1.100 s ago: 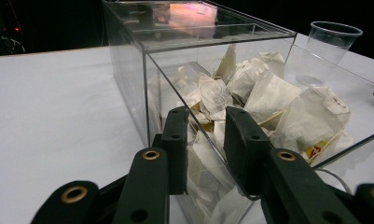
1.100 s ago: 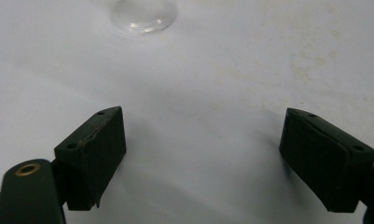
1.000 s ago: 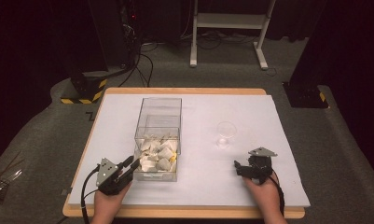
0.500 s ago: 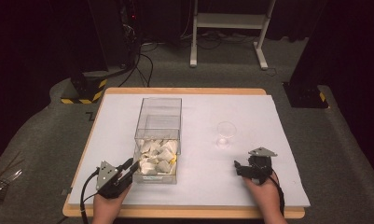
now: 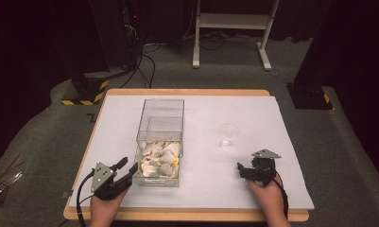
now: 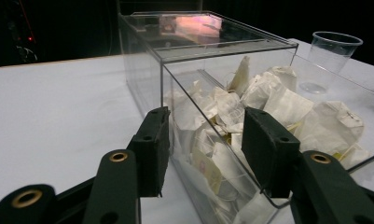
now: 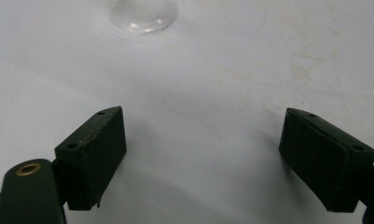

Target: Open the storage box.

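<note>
1. The table [image 5: 272,113], covered in white, carried all items.
2. The clear box [image 5: 159,137] of tea bags [image 5: 158,157] stood left of centre on it.
3. The left gripper [image 5: 123,171] sat at the box's near left corner, jaws apart astride that corner.
4. The right gripper [image 5: 239,169] rested well right of the box, jaws spread, holding nothing.
5. The clear cup [image 5: 228,135] stood right of the box.

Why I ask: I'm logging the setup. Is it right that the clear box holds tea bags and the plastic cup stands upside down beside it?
Not quite. The left gripper view shows the plastic cup standing upright, rim up. The clear box does hold tea bags.
</note>
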### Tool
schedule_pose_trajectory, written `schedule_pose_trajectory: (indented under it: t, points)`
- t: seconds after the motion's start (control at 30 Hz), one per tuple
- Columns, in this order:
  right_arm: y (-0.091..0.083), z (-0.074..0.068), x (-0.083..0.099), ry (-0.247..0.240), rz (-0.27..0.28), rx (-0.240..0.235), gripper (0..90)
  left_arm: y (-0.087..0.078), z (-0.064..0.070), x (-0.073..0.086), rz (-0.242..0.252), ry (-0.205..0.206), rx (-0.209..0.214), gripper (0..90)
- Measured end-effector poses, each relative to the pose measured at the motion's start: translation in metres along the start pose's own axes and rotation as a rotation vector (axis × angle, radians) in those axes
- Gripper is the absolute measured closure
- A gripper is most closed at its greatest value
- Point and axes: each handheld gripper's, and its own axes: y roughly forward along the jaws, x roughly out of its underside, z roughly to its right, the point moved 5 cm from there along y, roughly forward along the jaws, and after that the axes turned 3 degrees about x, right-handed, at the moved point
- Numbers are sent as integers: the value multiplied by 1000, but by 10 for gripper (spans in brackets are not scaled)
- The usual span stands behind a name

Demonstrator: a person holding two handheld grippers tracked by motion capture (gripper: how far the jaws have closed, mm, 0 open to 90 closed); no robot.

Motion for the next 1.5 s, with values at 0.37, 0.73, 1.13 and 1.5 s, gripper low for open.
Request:
schedule_pose_trajectory:
  t: [0.37, 0.73, 1.13, 1.5]
  points:
    - [-3, 0, 0, -10, 13, -9, 232, 0, -17, -8, -18, 17, 19, 414]
    - [-10, -4, -2, -21, 46, -3, 266, -3, -55, 0, -65, 5, -83, 282]
    - [-19, -23, -9, -56, 89, -44, 301, 7, -71, 30, -175, 84, -138, 278]
    - [-37, -54, -31, -99, 158, -142, 372, 15, -78, 42, -220, 34, -87, 280]
